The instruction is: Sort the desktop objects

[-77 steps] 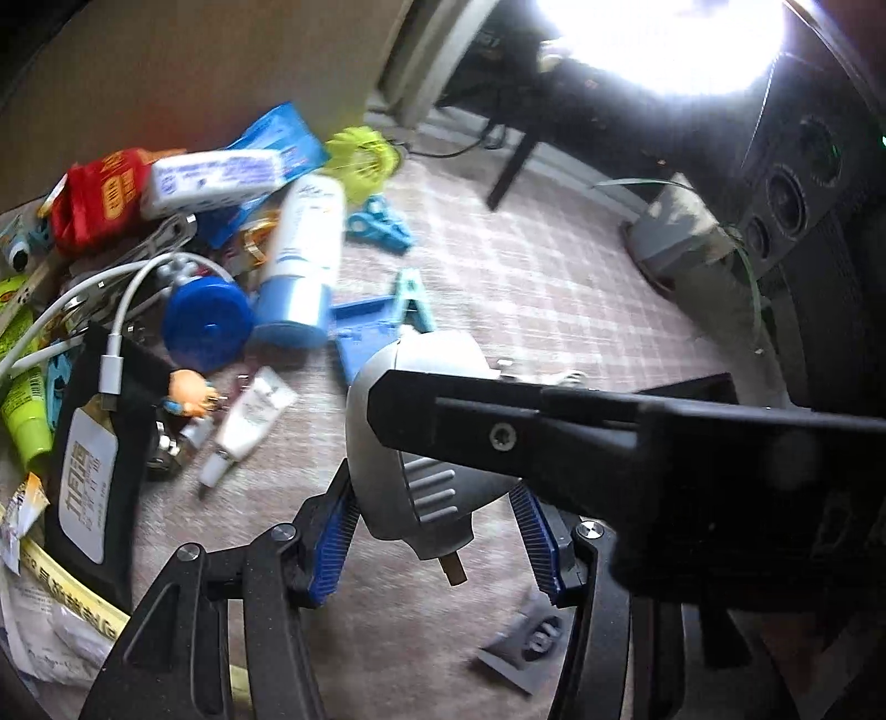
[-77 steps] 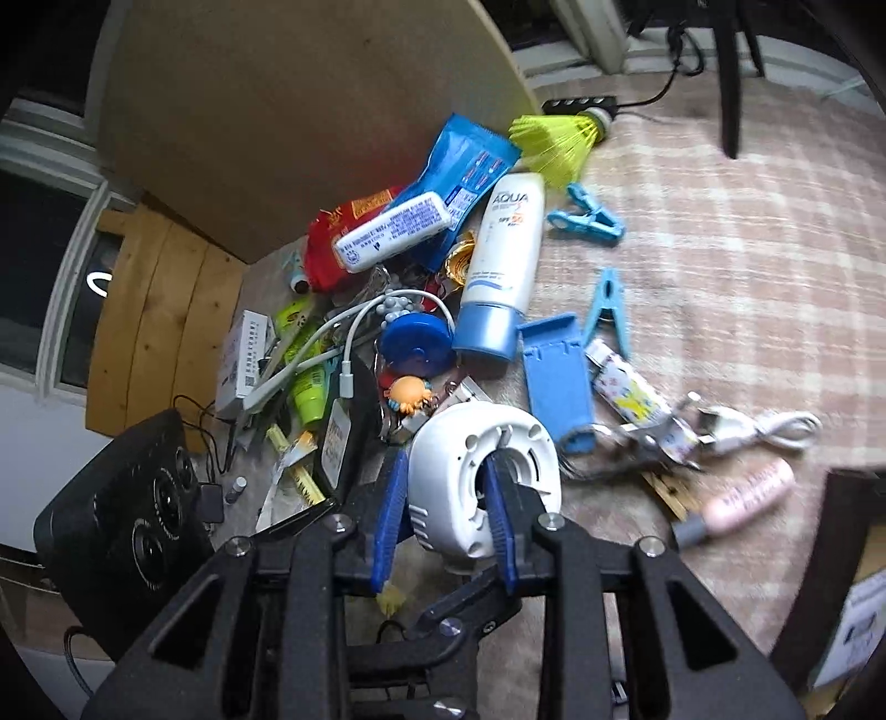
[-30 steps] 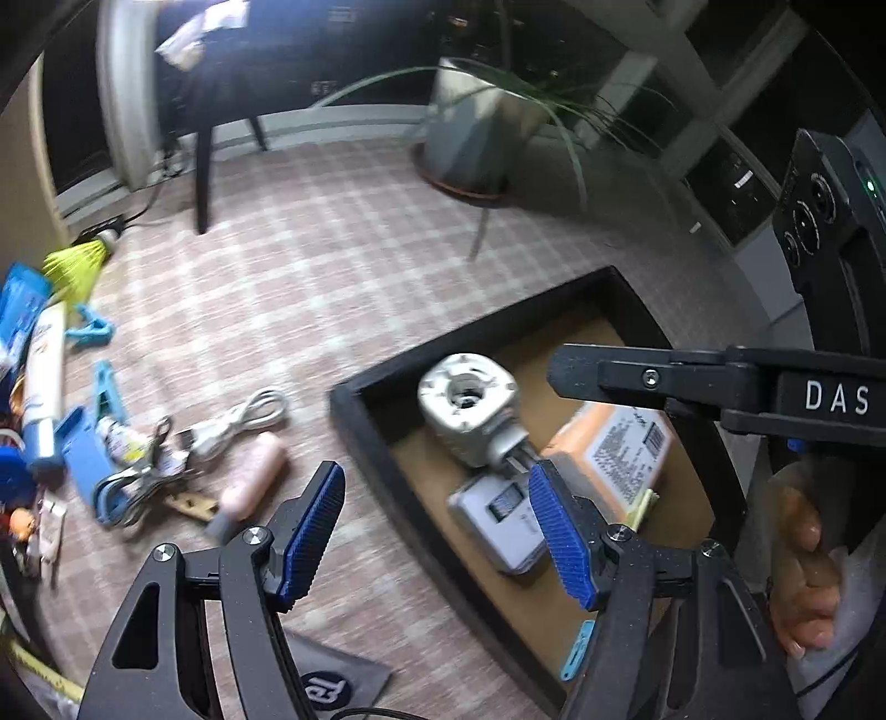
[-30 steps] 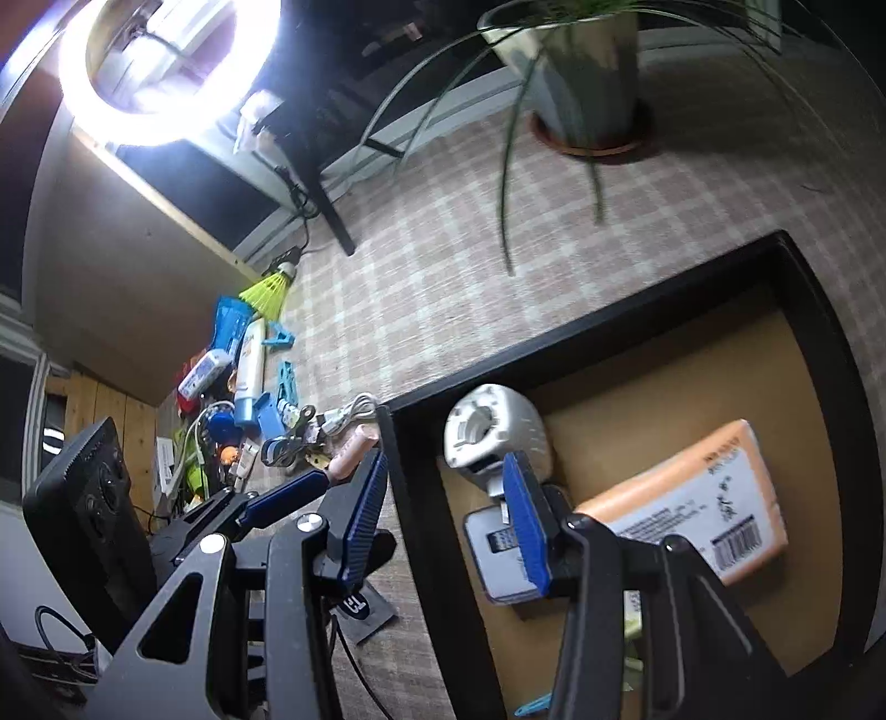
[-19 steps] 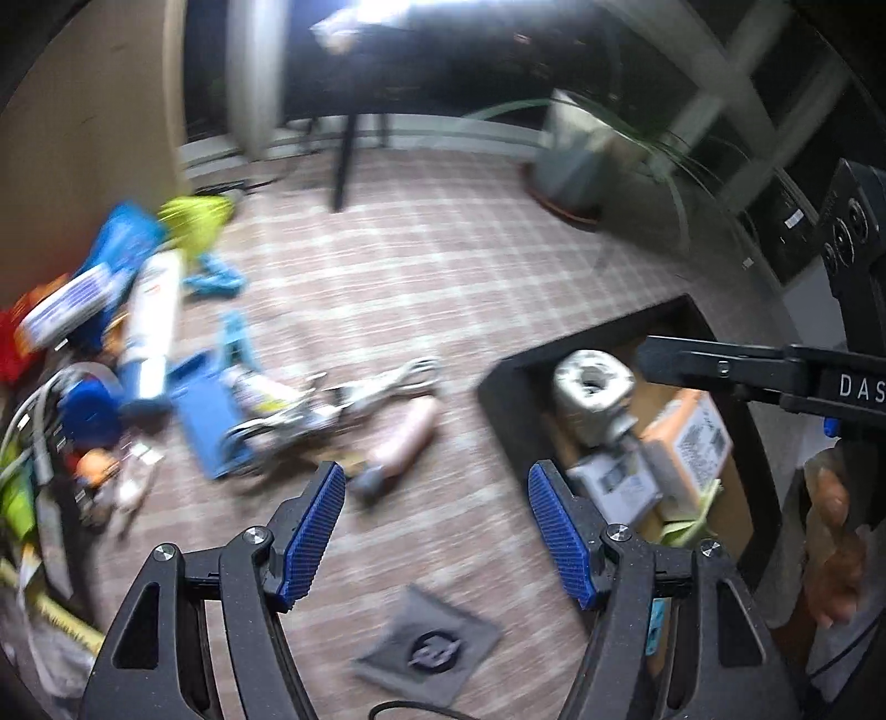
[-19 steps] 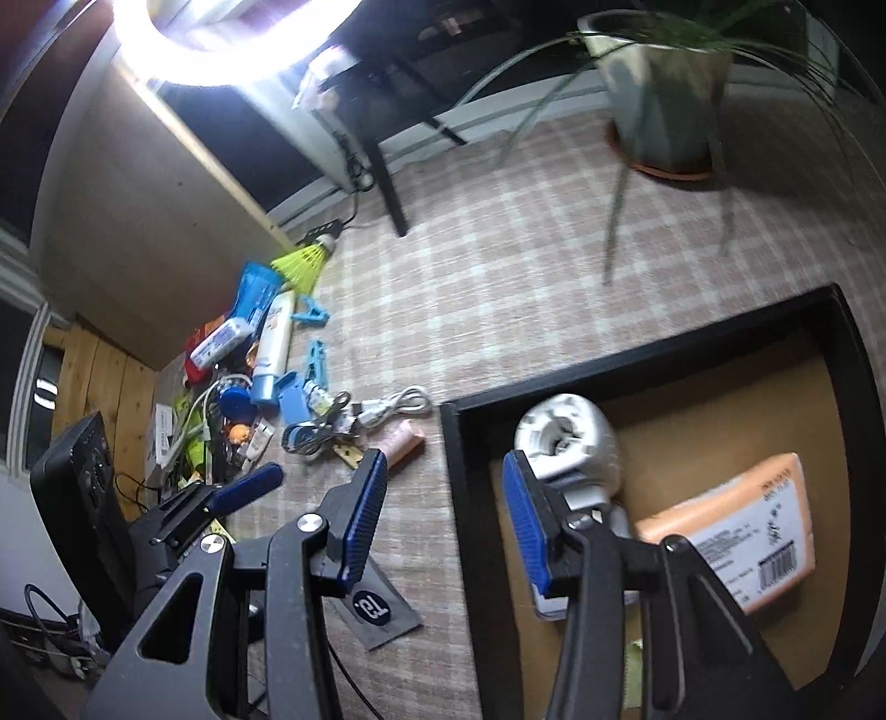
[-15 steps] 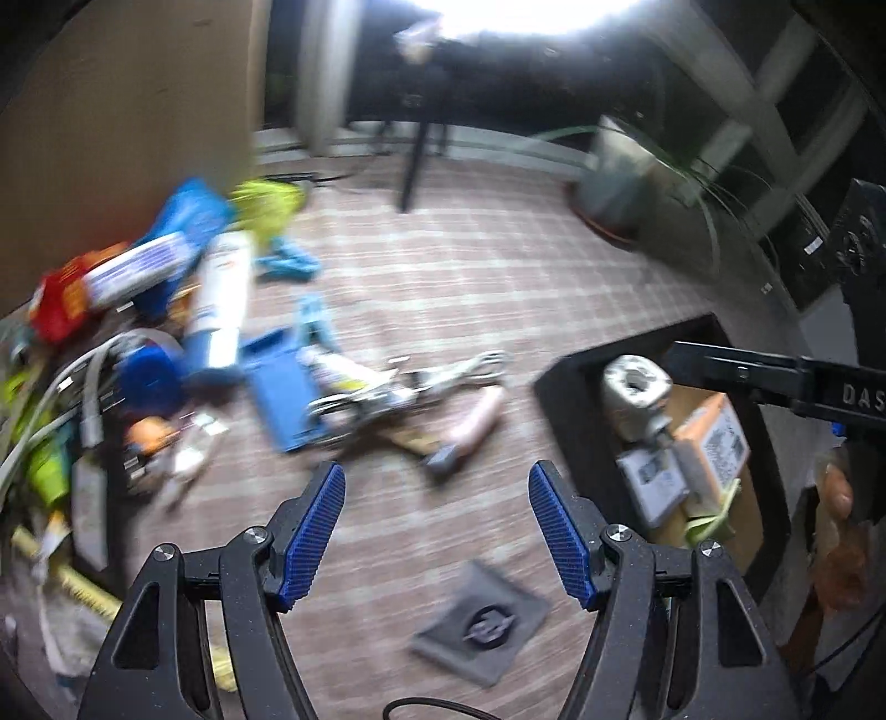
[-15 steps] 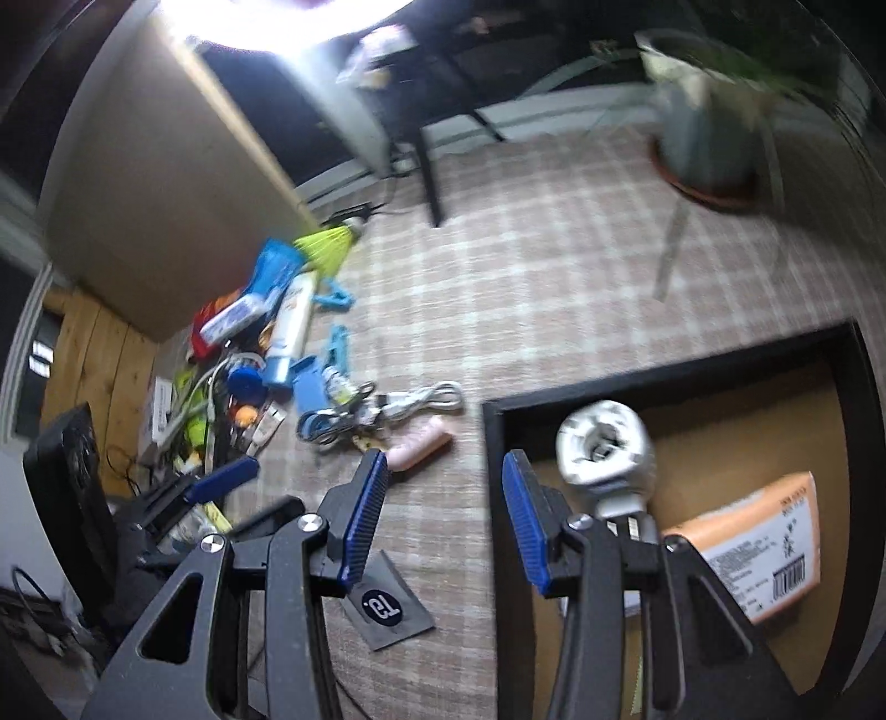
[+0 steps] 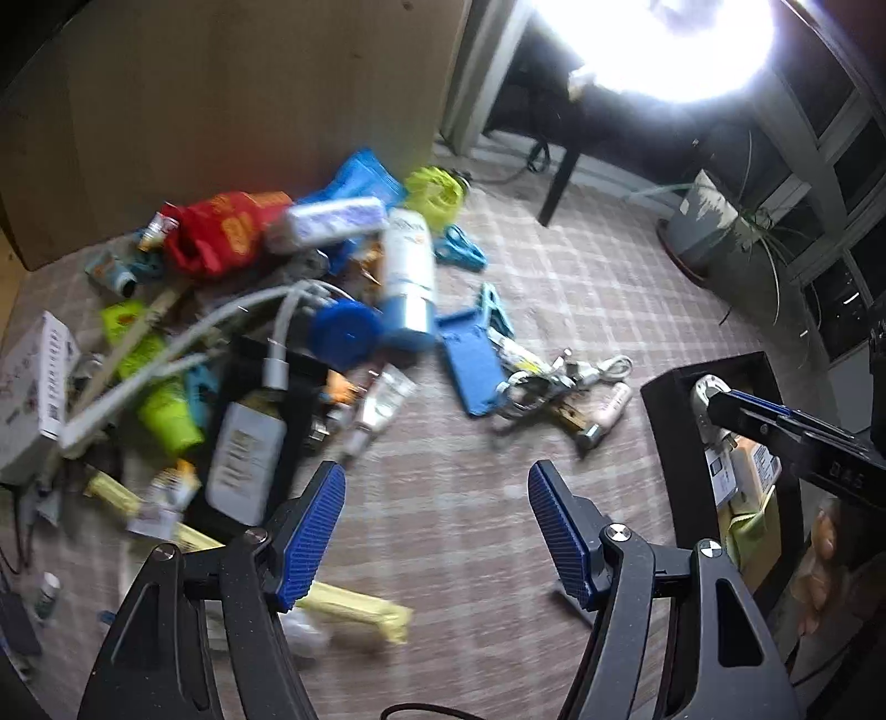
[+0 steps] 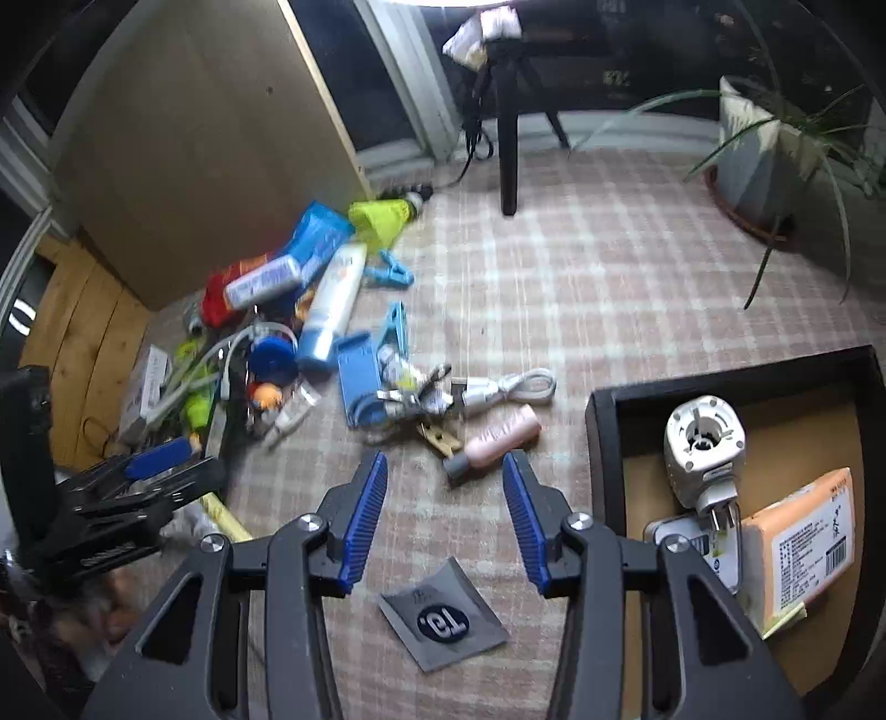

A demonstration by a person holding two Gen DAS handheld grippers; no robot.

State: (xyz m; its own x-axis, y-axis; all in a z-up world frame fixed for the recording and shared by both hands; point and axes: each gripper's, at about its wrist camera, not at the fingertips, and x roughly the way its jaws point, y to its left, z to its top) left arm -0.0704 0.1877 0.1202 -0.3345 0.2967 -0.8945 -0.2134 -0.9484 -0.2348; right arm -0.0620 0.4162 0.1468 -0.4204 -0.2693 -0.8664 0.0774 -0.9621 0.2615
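A black tray (image 10: 601,443) at the right holds a white plug-in device (image 10: 703,437) and an orange packet (image 10: 803,531); the tray also shows in the left wrist view (image 9: 664,421). A pile of loose objects lies on the checked cloth: a white-and-blue sunscreen tube (image 10: 332,304), a blue stand (image 10: 357,382), a white cable (image 10: 509,390) and a pink bottle (image 10: 495,435). My right gripper (image 10: 443,504) is open and empty, just short of the pink bottle. My left gripper (image 9: 434,531) is open and empty, over bare cloth near the pile (image 9: 266,332).
A wooden panel (image 10: 194,138) stands behind the pile. A potted plant (image 10: 769,144) and a dark chair leg (image 10: 506,155) stand at the back. A grey tag (image 10: 443,620) lies on the cloth below my right gripper. A bright ring light (image 9: 664,44) glares above.
Both grippers let go of the white device in the tray, then swung left toward the pile. Both are open and empty now.
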